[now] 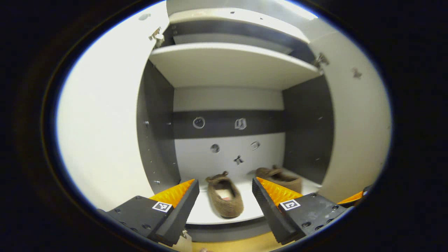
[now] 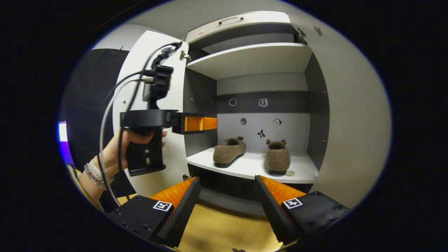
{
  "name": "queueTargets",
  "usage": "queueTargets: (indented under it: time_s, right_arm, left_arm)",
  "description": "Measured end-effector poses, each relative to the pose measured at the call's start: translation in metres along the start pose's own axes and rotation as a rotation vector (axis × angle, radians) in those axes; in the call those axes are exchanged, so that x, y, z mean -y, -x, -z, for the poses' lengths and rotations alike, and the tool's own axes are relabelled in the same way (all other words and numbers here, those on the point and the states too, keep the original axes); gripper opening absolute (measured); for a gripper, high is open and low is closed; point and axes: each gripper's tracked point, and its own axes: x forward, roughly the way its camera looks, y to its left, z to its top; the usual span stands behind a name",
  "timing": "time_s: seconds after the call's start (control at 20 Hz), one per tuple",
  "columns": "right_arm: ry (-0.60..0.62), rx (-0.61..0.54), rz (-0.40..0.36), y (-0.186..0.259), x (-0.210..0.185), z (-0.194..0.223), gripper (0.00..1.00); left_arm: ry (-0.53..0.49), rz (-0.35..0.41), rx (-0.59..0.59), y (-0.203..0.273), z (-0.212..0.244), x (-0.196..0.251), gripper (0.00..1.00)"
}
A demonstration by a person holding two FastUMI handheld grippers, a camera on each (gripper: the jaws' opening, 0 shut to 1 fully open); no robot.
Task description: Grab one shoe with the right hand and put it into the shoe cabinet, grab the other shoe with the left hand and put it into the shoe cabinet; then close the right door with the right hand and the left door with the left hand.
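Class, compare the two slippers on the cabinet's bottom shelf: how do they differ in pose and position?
The left slipper lies angled, showing its side; the right slipper faces straight in, heel toward us. The left slipper sits nearer the left door; the right slipper nearer the right door. Both are brown, fuzzy, upright.

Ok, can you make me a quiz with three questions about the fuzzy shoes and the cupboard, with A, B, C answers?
1. Where are the two shoes?
A. on the floor
B. on the bottom shelf of the cabinet
C. on the top shelf

2. What colour are the shoes?
A. brown
B. red
C. blue

3. How are the cabinet doors?
A. both shut
B. one shut
C. both open

Answers:
1 B: the left shoe and the right shoe sit side by side on the bottom shelf.
2 A: both are fuzzy brown.
3 C: the left door and the right door swing wide, and the left gripper and right gripper are open and hold nothing.
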Motion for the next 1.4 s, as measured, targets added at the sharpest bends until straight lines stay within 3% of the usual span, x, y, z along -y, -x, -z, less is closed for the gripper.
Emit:
queueTargets:
  time_s: [0.2, 0.35, 0.45, 0.6, 0.8, 1.1, 1.4]
  right_arm:
    - [-0.013, 0.081, 0.124, 0.058, 0.002, -0.039, 0.97]
    - [-0.001, 0.124, 0.250, 0.111, 0.025, -0.063, 0.98]
    - [0.019, 0.150, 0.364, 0.149, 0.059, -0.074, 0.98]
    - [0.003, 0.147, 0.537, 0.193, 0.124, -0.075, 0.98]
    - [0.048, 0.162, 0.662, 0.206, 0.191, -0.086, 1.00]
    - [0.121, 0.138, 0.626, 0.175, 0.216, -0.091, 0.96]
    - [0.074, 0.128, 0.451, 0.149, 0.182, -0.089, 0.95]
  left_arm:
    - [-0.060, 0.070, 0.028, 0.083, -0.022, 0.014, 0.99]
    - [-0.025, 0.137, 0.038, 0.136, -0.027, 0.029, 0.96]
    - [0.005, 0.172, 0.039, 0.165, -0.025, 0.029, 0.96]
    - [0.014, 0.161, 0.045, 0.203, -0.029, 0.015, 0.96]
    - [0.074, 0.136, 0.060, 0.238, -0.037, -0.009, 0.96]
    - [0.096, -0.009, 0.033, 0.265, -0.023, -0.071, 0.97]
    - [0.134, -0.154, 0.008, 0.274, -0.006, -0.115, 0.95]
